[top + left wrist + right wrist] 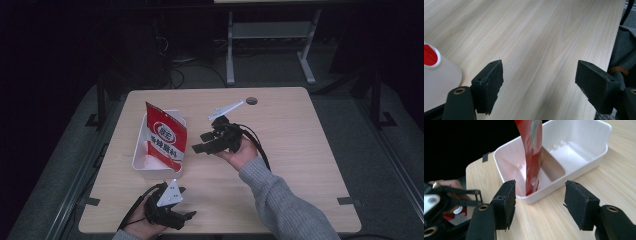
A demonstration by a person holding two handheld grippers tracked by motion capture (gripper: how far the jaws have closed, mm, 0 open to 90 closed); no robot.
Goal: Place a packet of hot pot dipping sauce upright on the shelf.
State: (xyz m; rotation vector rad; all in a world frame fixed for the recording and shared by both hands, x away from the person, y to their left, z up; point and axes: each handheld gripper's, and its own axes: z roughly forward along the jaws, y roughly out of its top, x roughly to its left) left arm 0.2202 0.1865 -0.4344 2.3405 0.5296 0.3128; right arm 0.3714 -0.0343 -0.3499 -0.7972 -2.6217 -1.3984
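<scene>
Pouch: red pouch (165, 136) stands tilted in the white bin (142, 167), left of centre; a bump could topple it.
Right tool (199, 142): jaws wide, empty.
Left tool (187, 216): jaws wide, empty, over the tabletop (290, 150).

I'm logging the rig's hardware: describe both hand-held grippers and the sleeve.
Both the left gripper and the right gripper are black, each topped by a grey three-cornered plate, each trailing a black cable. Their fingers are blocky black pads with roughened faces. The right arm wears a grey ribbed knit sleeve.
</scene>
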